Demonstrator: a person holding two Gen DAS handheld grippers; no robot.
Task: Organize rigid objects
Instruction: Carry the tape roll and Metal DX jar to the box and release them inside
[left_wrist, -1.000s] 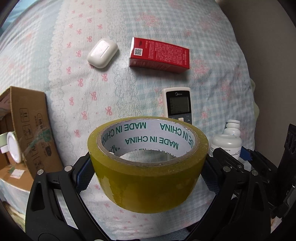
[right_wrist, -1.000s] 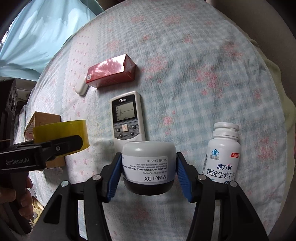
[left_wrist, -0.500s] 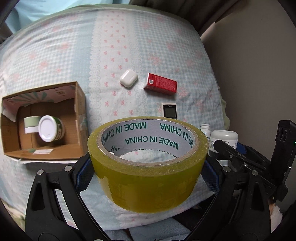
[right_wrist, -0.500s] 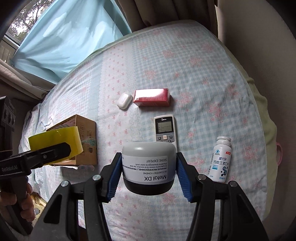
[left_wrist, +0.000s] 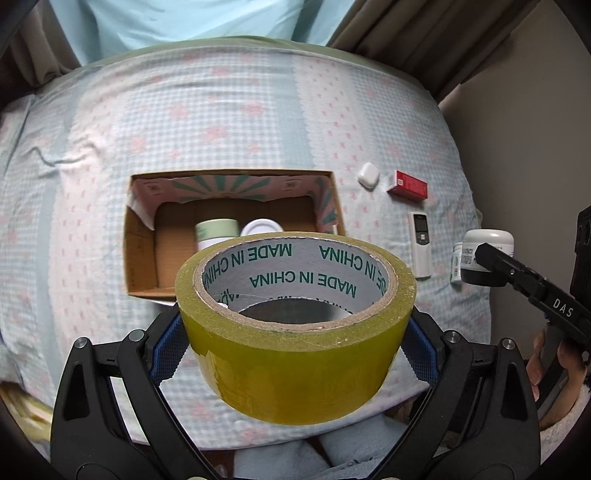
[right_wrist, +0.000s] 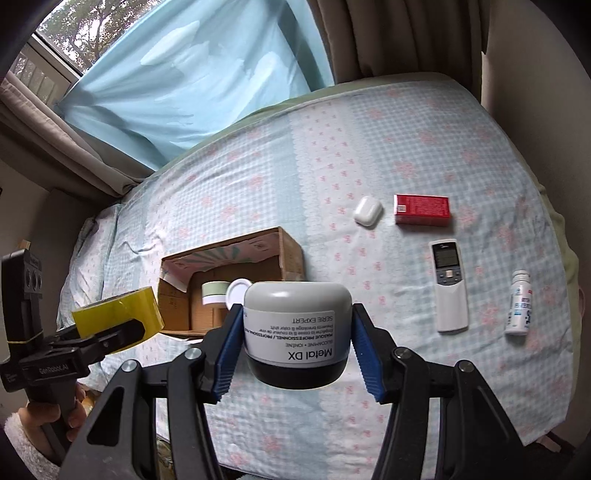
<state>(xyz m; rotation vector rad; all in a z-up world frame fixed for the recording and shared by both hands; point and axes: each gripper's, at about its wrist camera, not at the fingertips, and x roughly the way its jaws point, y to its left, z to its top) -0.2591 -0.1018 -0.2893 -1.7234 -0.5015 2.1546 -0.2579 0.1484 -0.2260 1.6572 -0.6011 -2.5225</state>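
Note:
My left gripper (left_wrist: 295, 339) is shut on a yellow tape roll (left_wrist: 295, 354), held high above the bed in front of an open cardboard box (left_wrist: 144, 258). The tape roll also shows in the right wrist view (right_wrist: 118, 314). My right gripper (right_wrist: 295, 343) is shut on a grey-lidded cream jar (right_wrist: 297, 332), held in the air to the right of the box (right_wrist: 288, 254). The jar also shows in the left wrist view (left_wrist: 487, 251). In the box lie a green jar (left_wrist: 216, 230) and a white-lidded jar (left_wrist: 260, 227).
On the checked bedsheet to the right of the box lie a white earbud case (right_wrist: 367, 210), a red carton (right_wrist: 423, 210), a white remote (right_wrist: 448, 284) and a white pill bottle (right_wrist: 519, 302). Curtains and a window stand behind the bed.
Both grippers have risen and pulled back from the bed with their objects. The left view has swung left, so the box now lies straight ahead of the tape roll.

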